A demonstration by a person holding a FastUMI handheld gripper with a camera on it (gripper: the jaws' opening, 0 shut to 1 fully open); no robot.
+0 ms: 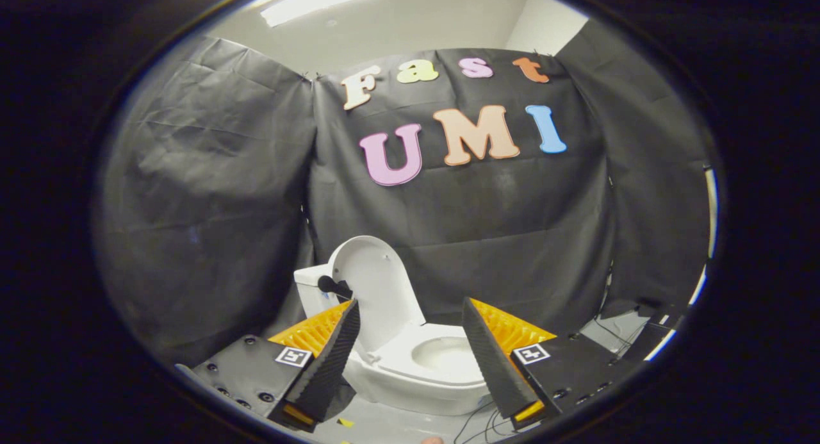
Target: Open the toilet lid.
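Observation:
A white toilet point(416, 373) stands on the floor beyond my fingers, seen through the gap between them. Its lid point(375, 290) is raised and stands upright, leaning back against the white tank point(309, 289). The seat ring and the bowl opening point(448, 353) lie uncovered. A small dark knob point(328, 284) sticks out at the lid's left edge. My gripper point(410, 312) is open, its two fingers spread wide to either side of the toilet, holding nothing and touching nothing.
Black cloth walls point(211, 194) close in the booth behind and to the left of the toilet. Thin dark cables point(480, 425) trail over the pale floor in front of the bowl. At the right, grey floor panels point(615, 332) meet the cloth.

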